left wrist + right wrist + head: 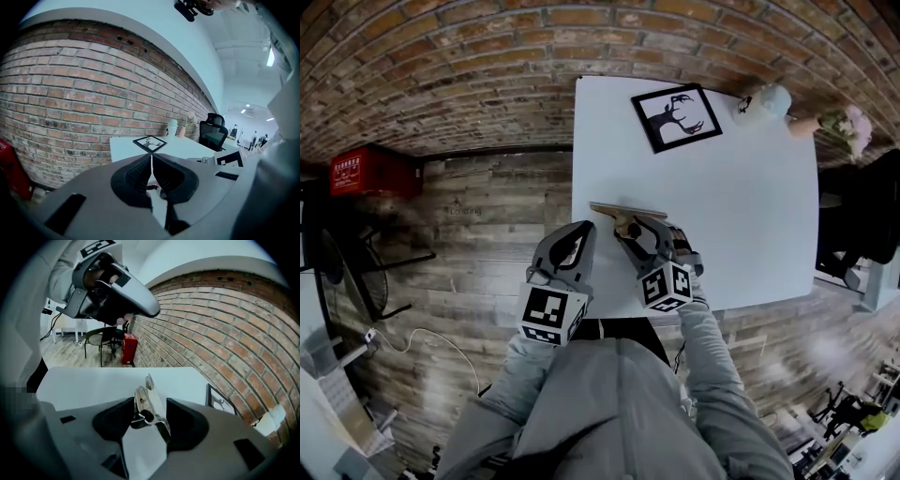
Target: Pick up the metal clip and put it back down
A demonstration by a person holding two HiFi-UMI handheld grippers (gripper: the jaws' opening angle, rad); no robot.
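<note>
Right gripper (150, 400) is released. Its jaws stand wide apart with the metal clip (142, 404) between them. The clip sits close against the jaw on the left of the right gripper view, and on the other side I see a clear gap to the pad. I can't tell whether it actually touches that near jaw, and nothing looks pinched. The clip's flat plate runs forward past the jaw tips, over the white worktop (750, 216). From the head view the clip is right at the right gripper's tips, near the worktop's near-left corner.

Left gripper (152, 159) is clenched and empty — its tips meet and nothing is between them. It sits just beside the right gripper on its left, about level with it, with its nose at the worktop's left edge. It is clear of the clip and not touching the other gripper.

Ahead of both grippers, well apart from the clip, a framed deer picture (677, 116) lies flat on the far part of the worktop. A pale pot (764, 101) is just beyond it, to the right. The brick wall (70, 98) fills the left of the left gripper's view — the right gripper's view has it on the right.
</note>
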